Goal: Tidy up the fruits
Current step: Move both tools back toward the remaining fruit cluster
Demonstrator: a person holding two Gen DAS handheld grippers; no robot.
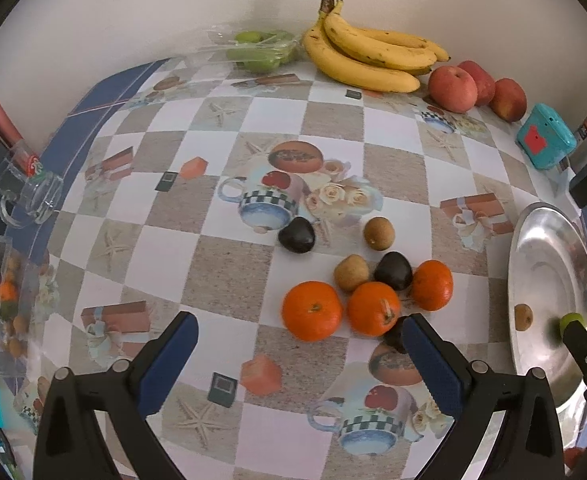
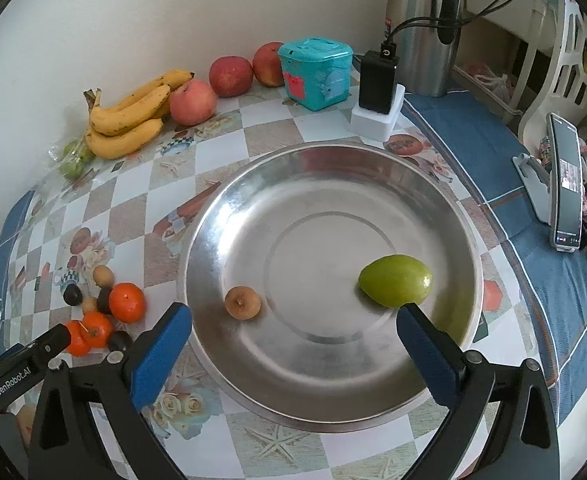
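**A:** What does the left wrist view show?

**B:** The left gripper (image 1: 299, 346) is spread wide, with nothing between its ridged blue pads, above a glossy tablecloth (image 1: 229, 280) printed with checks, starfish, teapots and gift boxes. Just ahead lies a cluster of small fruit: three dimpled, round tangerines (image 1: 311, 311), two dull tan round fruits (image 1: 351, 273) and smooth, dark, heart-shaped ones (image 1: 296, 235). At the back wall lie a speckled bunch of bananas (image 1: 367, 58), matte red apples (image 1: 452, 89) and green fruit in a clear bag (image 1: 259, 50). A clear glass mug (image 1: 27, 196) lies on its side at the left edge.

**A:** And the right wrist view?

**B:** The right gripper (image 2: 293, 330) is also spread and holds nothing, over a round, shiny steel plate (image 2: 333, 184). Inside the plate are a smooth green oval fruit (image 2: 395, 280), just beside the right-hand pad, and a small brown round fruit (image 2: 242, 302), well apart from it. Behind stand a teal plastic box (image 2: 316, 72) with a red sticker and a steel flask (image 2: 423, 28).

**A:** Any writing?

**B:** "GenRobot.AI" on the other gripper's black body, at lower left.
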